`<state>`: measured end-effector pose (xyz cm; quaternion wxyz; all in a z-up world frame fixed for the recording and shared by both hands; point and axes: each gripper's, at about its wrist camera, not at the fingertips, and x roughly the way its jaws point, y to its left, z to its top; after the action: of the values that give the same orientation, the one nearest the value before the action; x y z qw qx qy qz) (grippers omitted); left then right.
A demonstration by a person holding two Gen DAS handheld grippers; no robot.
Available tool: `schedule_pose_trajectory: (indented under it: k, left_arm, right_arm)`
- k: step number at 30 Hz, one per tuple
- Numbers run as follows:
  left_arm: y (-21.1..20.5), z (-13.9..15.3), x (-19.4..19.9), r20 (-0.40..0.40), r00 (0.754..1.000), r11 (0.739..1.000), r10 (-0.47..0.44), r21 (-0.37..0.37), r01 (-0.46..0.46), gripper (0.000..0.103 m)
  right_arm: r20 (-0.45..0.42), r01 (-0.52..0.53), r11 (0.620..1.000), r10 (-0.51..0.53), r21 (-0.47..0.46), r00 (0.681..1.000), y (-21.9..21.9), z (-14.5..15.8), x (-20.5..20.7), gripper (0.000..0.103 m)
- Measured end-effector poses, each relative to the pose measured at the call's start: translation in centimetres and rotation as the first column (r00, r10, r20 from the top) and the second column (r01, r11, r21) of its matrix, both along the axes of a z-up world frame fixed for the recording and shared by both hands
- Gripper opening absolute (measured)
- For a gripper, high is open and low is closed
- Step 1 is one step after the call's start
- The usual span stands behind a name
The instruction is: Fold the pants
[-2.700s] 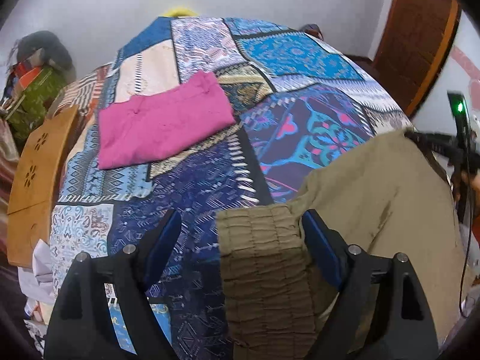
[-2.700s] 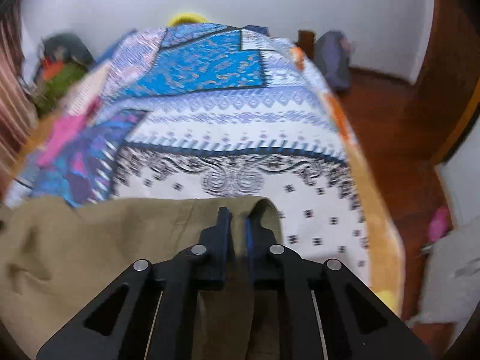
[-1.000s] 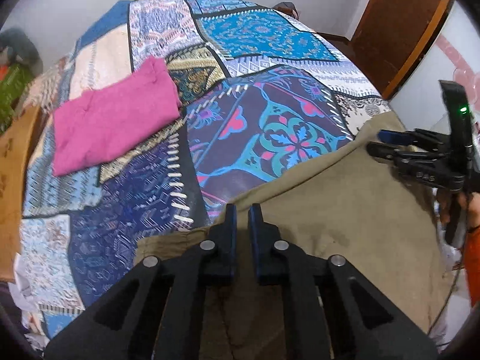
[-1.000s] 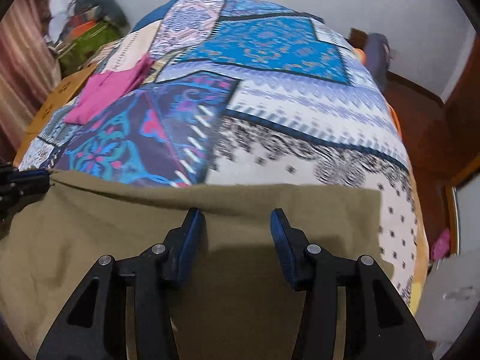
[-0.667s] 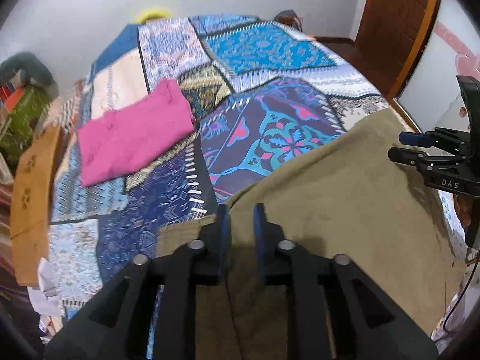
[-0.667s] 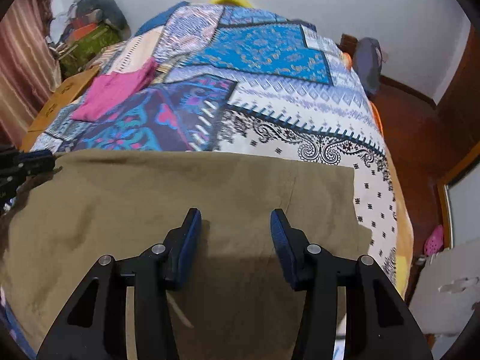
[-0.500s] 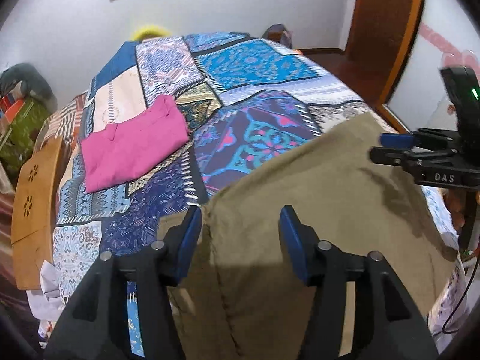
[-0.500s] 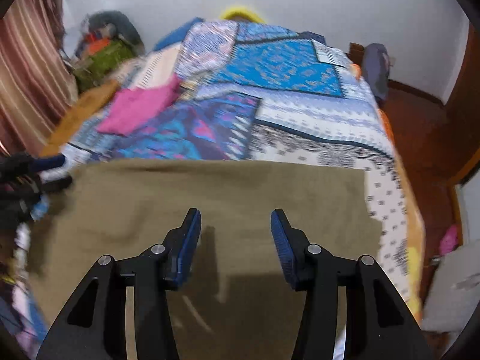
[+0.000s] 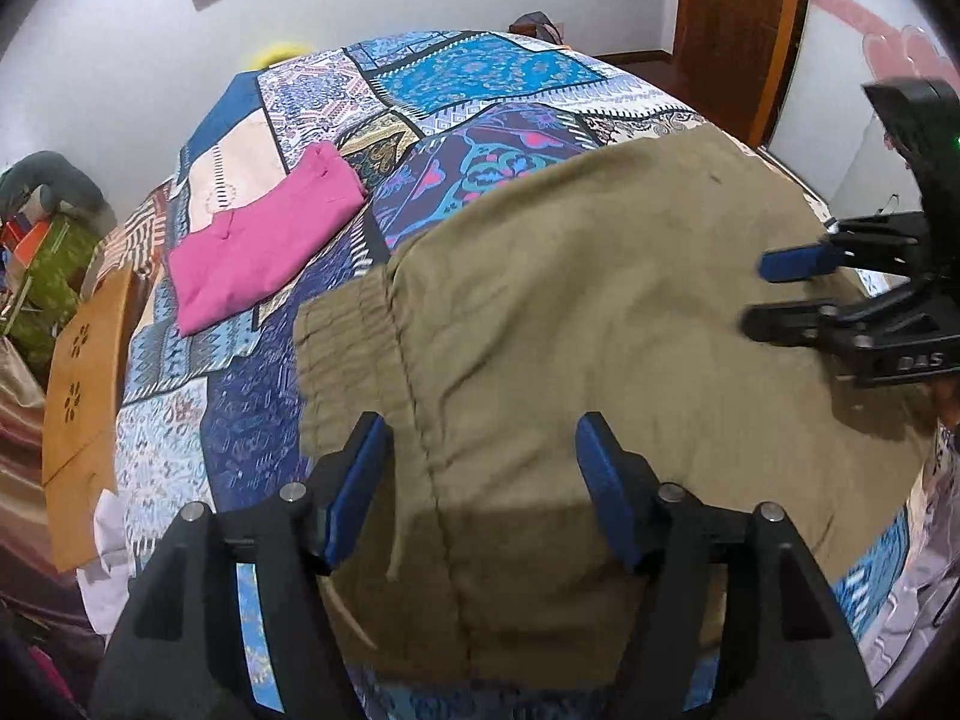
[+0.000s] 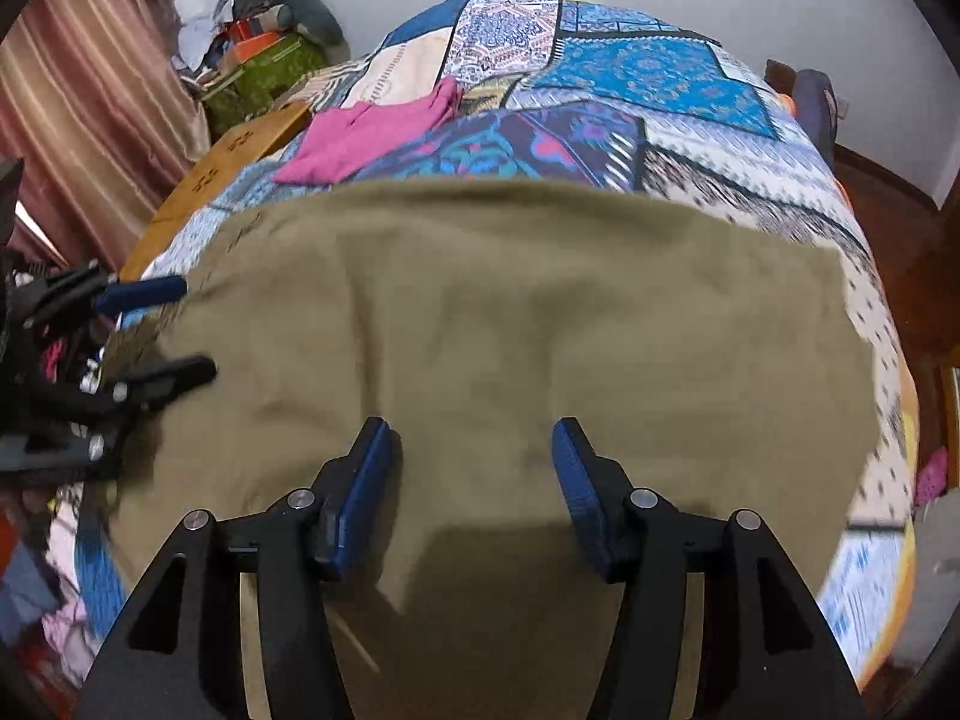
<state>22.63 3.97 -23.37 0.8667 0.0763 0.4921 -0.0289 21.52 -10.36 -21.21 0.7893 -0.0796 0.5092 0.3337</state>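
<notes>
We see the olive pants [image 9: 600, 312] lying spread flat across the near end of the bed [image 9: 480, 66], on its patchwork cover, with the gathered waistband [image 9: 348, 354] toward the left edge. The only writing we can read is "DAS", printed on the black body of the right tongs [image 9: 780, 294] in the left wrist view. Our left tongs [image 9: 480, 480] hover over the waistband end, their 2 blue-padded fingers spread wide and holding nothing. The right tongs reach in over the other end of the cloth, likewise spread apart and gripping nothing. Beyond the pants, well apart, a folded pink garment [image 9: 264, 246] rests on the cover.
</notes>
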Motion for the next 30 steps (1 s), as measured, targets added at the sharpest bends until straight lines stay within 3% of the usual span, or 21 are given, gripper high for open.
schedule_pose_trajectory:
  k: [3, 13, 17, 19, 21, 22, 25, 27, 30]
  left_arm:
    - [0.4, 0.2, -1.4, 0.014, 1.0, 0.999, 0.022, -0.027, -0.022, 0.067]
    - [0.6, 1.5, -5.2, 0.058, 0.993, 0.994, 0.104, -0.052, -0.101, 0.07]
    - [1.4, 3.3, -6.7, 0.088, 0.98, 0.981, 0.177, -0.091, -0.17, 0.071]
    - [2.4, 4.1, -7.4, 0.095, 0.967, 0.963, 0.237, -0.153, -0.221, 0.082]
    - [3.5, 4.5, -8.0, 0.093, 0.956, 0.935, 0.277, -0.255, -0.246, 0.087]
    - [4.2, 4.3, -8.4, 0.066, 0.955, 0.907, 0.291, -0.336, -0.253, 0.088]
    - [5.3, 3.1, -8.8, -0.033, 0.953, 0.835, 0.3, -0.474, -0.279, 0.088]
    - [5.7, 1.6, -9.0, -0.111, 0.947, 0.78, 0.301, -0.543, -0.312, 0.088]
    - [5.6, -0.1, -9.1, -0.193, 0.941, 0.729, 0.278, -0.595, -0.337, 0.088]
  right_arm:
    - [-0.005, 0.033, 0.999, -0.033, 0.002, 0.999, -2.2, 0.0, -1.6, 0.06]
    - [-0.037, 0.169, 0.985, -0.168, 0.037, 0.985, -6.7, -0.1, -4.9, 0.063]
    - [0.002, 0.183, 0.982, -0.183, 0.036, 0.983, -6.8, 1.3, -5.3, 0.063]
    - [0.03, 0.188, 0.98, -0.19, 0.069, 0.981, -6.5, 2.4, -5.2, 0.063]
    - [0.047, 0.185, 0.976, -0.191, 0.111, 0.98, -5.9, 3.5, -5.0, 0.063]
    - [0.057, 0.18, 0.975, -0.188, 0.131, 0.98, -5.4, 4.0, -4.9, 0.063]
    - [0.089, 0.156, 0.975, -0.171, 0.157, 0.981, -3.7, 4.7, -4.8, 0.063]
    - [0.094, 0.136, 0.977, -0.153, 0.162, 0.984, -2.4, 4.6, -4.8, 0.063]
    - [0.093, 0.11, 0.981, -0.126, 0.16, 0.988, -0.8, 4.0, -4.9, 0.063]
